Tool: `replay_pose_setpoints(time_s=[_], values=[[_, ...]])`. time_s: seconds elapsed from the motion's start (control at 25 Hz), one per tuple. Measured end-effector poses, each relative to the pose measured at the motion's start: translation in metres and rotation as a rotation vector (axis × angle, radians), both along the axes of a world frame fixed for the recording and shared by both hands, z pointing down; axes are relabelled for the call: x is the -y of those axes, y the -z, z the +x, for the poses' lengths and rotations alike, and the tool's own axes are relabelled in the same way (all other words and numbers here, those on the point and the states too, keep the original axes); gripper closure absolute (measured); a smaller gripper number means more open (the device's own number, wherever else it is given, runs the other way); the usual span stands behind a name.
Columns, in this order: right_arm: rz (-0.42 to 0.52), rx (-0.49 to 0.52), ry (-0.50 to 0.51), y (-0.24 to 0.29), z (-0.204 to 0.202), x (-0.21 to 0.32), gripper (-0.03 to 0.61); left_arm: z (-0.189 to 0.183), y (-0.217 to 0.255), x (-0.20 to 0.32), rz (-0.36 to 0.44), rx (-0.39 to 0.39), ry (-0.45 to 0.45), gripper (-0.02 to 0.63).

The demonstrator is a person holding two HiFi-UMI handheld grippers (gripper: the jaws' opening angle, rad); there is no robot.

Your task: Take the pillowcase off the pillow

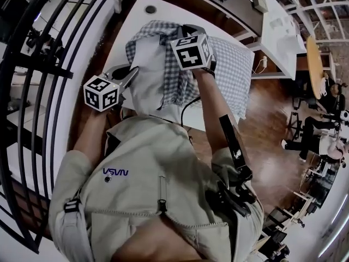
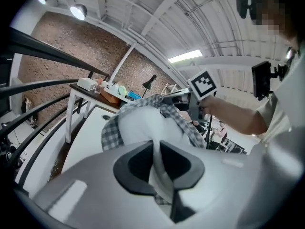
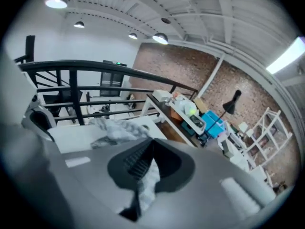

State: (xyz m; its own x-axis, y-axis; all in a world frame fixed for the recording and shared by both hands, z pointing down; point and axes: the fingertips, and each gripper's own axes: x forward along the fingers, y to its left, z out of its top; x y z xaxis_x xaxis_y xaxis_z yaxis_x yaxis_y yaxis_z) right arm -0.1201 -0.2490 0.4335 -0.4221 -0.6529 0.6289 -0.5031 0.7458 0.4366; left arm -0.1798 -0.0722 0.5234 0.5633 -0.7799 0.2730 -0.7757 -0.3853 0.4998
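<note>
Left gripper (image 2: 156, 149): jaws almost together, pinching fold of white pillow (image 2: 143, 125). Right gripper (image 3: 148, 151): jaws pressed together, nipping checked pillowcase (image 3: 147, 182) cloth. Pillow held between both over white table (image 1: 143, 16), left gripper at near left, right gripper at far end. Pillowcase bunched round pillow's far end, remainder trailing right across table.

Loft office with brick wall (image 3: 190, 66), desks (image 1: 281, 29), railing (image 3: 95, 68)

Both arms reach forward. The left tongs (image 2: 156, 149) are clamped on the pillow (image 2: 143, 123); the right tongs (image 3: 148, 149), further ahead, pinch the pillowcase (image 1: 173, 72).
</note>
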Motion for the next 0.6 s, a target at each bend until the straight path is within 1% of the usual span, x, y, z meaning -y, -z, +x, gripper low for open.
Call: replay_pose_setpoints(time_s=[0.12, 0.2, 0.28, 0.36, 0.44, 0.52, 0.6], values=[[0.002, -0.015, -0.106, -0.009, 0.044, 0.03, 0.572, -0.004, -0.001, -0.014, 0.026, -0.018, 0.015, 0.575], [-0.037, -0.034, -0.157, -0.032, 0.071, 0.038, 0.572, -0.007, -0.008, -0.02, 0.023, -0.029, 0.035, 0.575], [-0.081, -0.058, -0.176, -0.06, 0.087, 0.036, 0.572, -0.008, -0.019, -0.021, 0.005, -0.026, 0.056, 0.575], [-0.104, -0.093, -0.163, -0.084, 0.091, 0.029, 0.572, -0.006, -0.03, -0.02, -0.016, -0.005, 0.067, 0.575], [-0.098, -0.13, -0.13, -0.096, 0.086, 0.023, 0.572, -0.002, -0.034, -0.019, -0.02, 0.015, 0.057, 0.564], [-0.089, -0.132, -0.094, -0.096, 0.08, 0.021, 0.572, 0.006, -0.026, -0.018, 0.002, 0.018, 0.018, 0.526], [-0.098, -0.087, -0.065, -0.088, 0.079, 0.021, 0.571, 0.013, -0.016, -0.016, 0.014, 0.042, -0.006, 0.454]])
